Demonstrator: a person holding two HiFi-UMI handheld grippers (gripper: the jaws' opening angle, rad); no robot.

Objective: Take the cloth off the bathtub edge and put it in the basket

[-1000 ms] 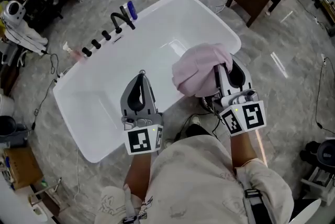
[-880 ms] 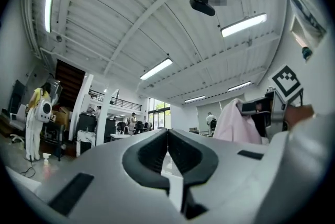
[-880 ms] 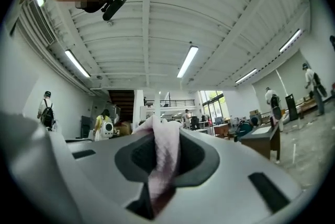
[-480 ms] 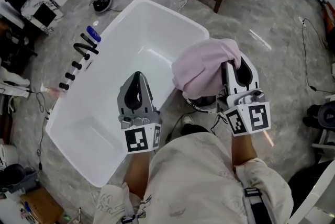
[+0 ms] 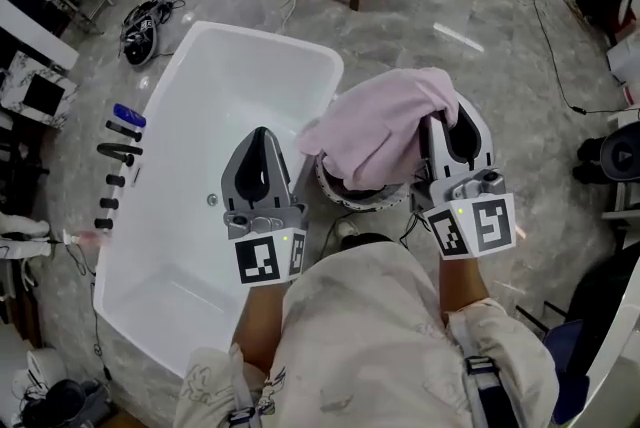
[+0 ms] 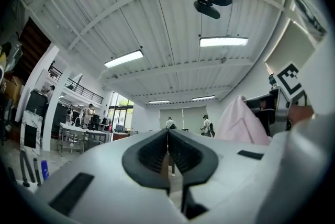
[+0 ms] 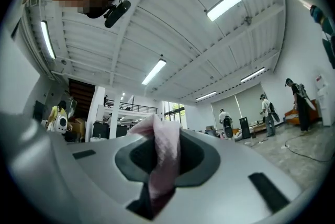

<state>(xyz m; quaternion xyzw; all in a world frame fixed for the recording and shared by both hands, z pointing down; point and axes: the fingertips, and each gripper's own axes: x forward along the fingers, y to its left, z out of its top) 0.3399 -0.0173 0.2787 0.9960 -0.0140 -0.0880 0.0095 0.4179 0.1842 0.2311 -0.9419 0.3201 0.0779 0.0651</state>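
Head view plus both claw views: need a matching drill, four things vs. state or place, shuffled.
Things:
1. cloth
2. left claw
3. right claw
4. basket

States or places:
A. shut, nothing between its jaws
B. shut on pink fabric
C. pink, hanging from a claw
D. on the floor beside the bathtub

Pairs: 1-C, 2-A, 3-B, 4-D
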